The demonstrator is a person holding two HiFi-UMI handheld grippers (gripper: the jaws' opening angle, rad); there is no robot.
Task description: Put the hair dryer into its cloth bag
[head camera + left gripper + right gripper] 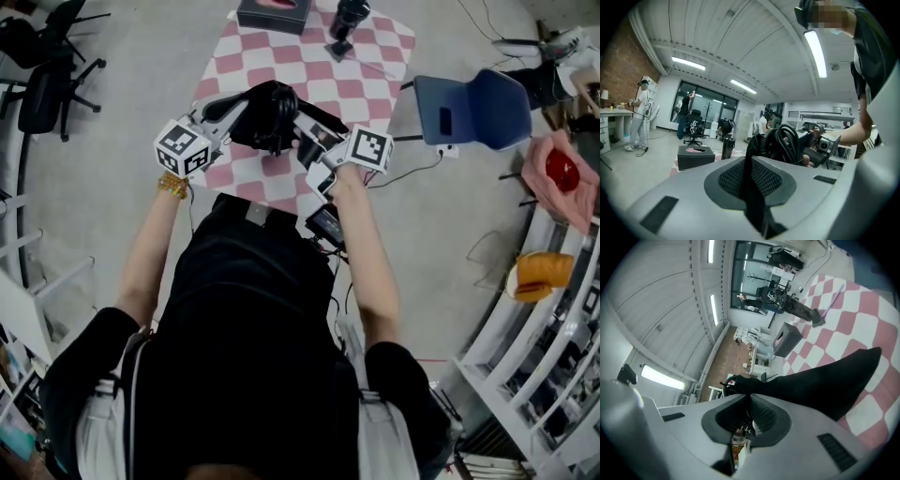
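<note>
With left claw (751, 180) and right claw (751, 409) each clamped on the cloth bag (825, 380), draw its mouth taut between them so the hair dryer (783, 143) seats fully.

The black cloth bag (274, 133) is being held above the checked desk (352, 89), near its 6 o'clock edge; the black hair dryer (780, 143), cord coiled, is being cradled in its mouth.
</note>
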